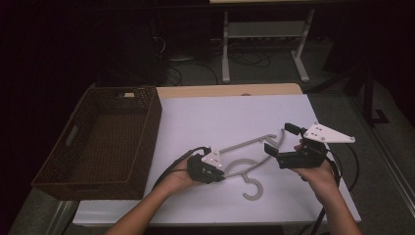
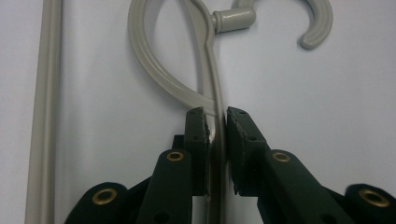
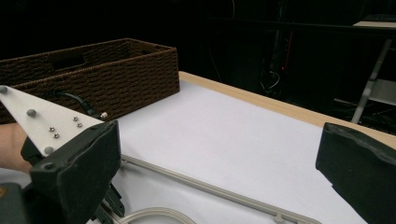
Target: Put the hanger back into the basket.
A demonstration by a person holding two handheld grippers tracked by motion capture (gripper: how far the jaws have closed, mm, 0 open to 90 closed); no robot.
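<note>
Left gripper view: the left tongs (image 2: 215,140) are clamping the grey clothes hanger (image 2: 154,74) by its arm, pinning it flat on the desk (image 1: 220,117). The right tongs (image 1: 280,138) are gaping wide above the hanger's right end, probably approaching a second grip.

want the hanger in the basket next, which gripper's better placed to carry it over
Left, probably. The left gripper is shut on the hanger and nearer the basket; the right gripper is open, holding nothing.
</note>
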